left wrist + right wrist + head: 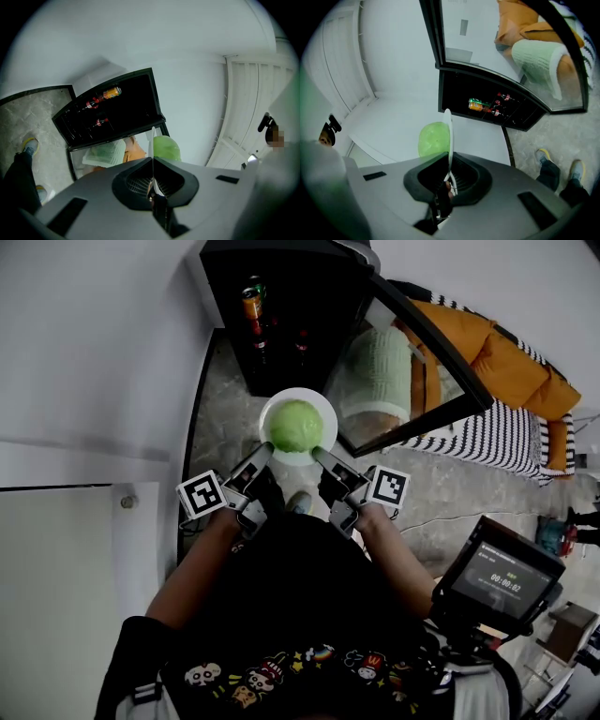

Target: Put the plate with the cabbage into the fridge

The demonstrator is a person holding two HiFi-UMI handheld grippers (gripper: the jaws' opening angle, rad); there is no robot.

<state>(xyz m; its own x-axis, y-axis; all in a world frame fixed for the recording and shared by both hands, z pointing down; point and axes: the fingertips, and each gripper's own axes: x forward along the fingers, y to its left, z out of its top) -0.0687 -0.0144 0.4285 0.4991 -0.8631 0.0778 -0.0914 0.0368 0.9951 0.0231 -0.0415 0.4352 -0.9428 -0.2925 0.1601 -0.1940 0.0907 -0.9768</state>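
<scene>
- The plate with the cabbage hangs in the air over the floor. It is carried by both tongs, just in front of the open fridge.
- In the head view the plate lies at 12 o'clock from the two tongs. The left tongs bite its rim at about 7 o'clock and the right tongs bite it at about 5 o'clock.
- In the left gripper view the left tongs are closed on the thin white rim of the plate. The rim passes between the two jaws.
- In the right gripper view the right tongs are clamped in the same way on the rim of the plate.
- The plate is round, so it has no long axis. In the head view its face is turned up toward the camera, and the cabbage sits in the middle of it.
- From each gripper camera the plate shows edge-on, as a narrow line that runs from the jaws toward 12 o'clock.
- The cabbage is at 1 o'clock of this line in the left gripper view. In the right gripper view the cabbage is at 11 o'clock of it.
- The fridge stands at 12 o'clock from the plate, and its glass door is open toward 2 o'clock.
- An orange can stands on a shelf inside, with dark bottles near it.
</scene>
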